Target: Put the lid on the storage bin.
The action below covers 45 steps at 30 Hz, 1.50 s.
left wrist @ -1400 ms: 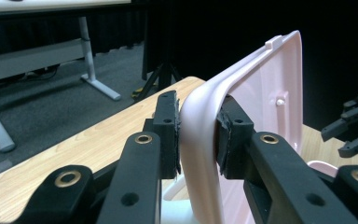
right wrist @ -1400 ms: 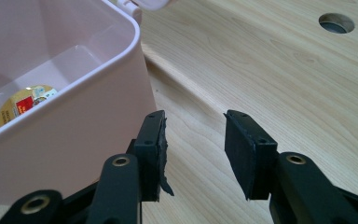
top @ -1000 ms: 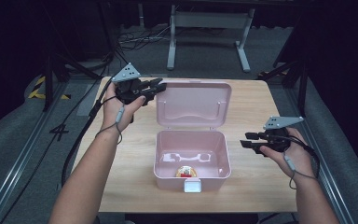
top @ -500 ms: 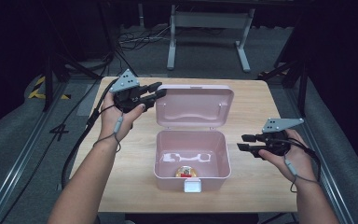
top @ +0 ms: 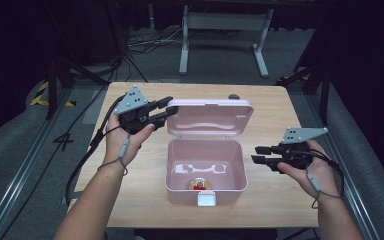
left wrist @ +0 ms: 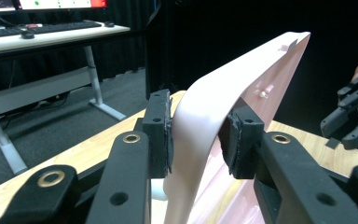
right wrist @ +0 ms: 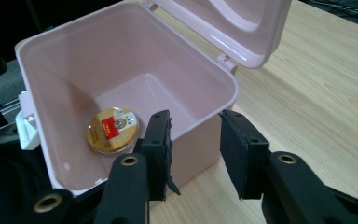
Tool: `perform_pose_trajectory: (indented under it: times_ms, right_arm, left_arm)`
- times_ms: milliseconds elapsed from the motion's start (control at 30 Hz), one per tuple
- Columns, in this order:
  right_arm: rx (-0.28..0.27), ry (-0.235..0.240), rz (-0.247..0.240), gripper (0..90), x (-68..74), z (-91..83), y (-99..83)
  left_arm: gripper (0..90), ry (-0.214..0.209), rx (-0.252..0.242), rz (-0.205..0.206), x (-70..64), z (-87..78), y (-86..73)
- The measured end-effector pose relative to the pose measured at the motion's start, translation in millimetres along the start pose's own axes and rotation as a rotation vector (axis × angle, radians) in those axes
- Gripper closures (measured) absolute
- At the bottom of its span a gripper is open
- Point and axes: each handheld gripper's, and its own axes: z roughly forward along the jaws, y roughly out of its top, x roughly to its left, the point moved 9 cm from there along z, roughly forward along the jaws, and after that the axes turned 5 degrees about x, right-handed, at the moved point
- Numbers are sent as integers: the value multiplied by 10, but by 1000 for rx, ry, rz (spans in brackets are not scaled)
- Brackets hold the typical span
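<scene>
A smooth pink plastic box point(top: 206, 170) with rounded corners sits near the front edge of the pale wood-grain tabletop point(top: 275, 115), its hinged lid point(top: 210, 118) raised. The left tool point(top: 166, 111) has its black padded jaws closed on the lid's curved left rim. The right tool point(top: 258, 154) hovers just beside the box's right wall, jaws parted, gripping nothing. A round gold tin point(right wrist: 112, 130) lies inside the box.
</scene>
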Motion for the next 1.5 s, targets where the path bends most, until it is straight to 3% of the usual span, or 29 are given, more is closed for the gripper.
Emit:
perform_pose_trajectory:
  times_ms: [267, 433, 700, 1000, 1333, 1500]
  right_arm:
    - [-8, 47, 6, 792, 87, 8, 34]
    - [-54, 83, 10, 849, 153, 10, 94]
    - [-87, 104, 14, 873, 193, -2, 139]
    - [-149, 131, 18, 900, 237, -50, 213]
    - [-181, 154, 19, 900, 269, -62, 256]
    - [-196, 163, 20, 900, 278, -83, 271]
  left_arm:
    - [622, -15, -24, -2, -124, -72, -54]
    - [600, -32, 10, 8, -222, -90, -170]
    - [557, -40, 29, 40, -349, -135, -260]
    - [525, -21, 33, 66, -438, -173, -355]
    - [452, -43, 57, 52, -517, -196, -510]
    - [412, -31, 111, 49, -498, -224, -604]
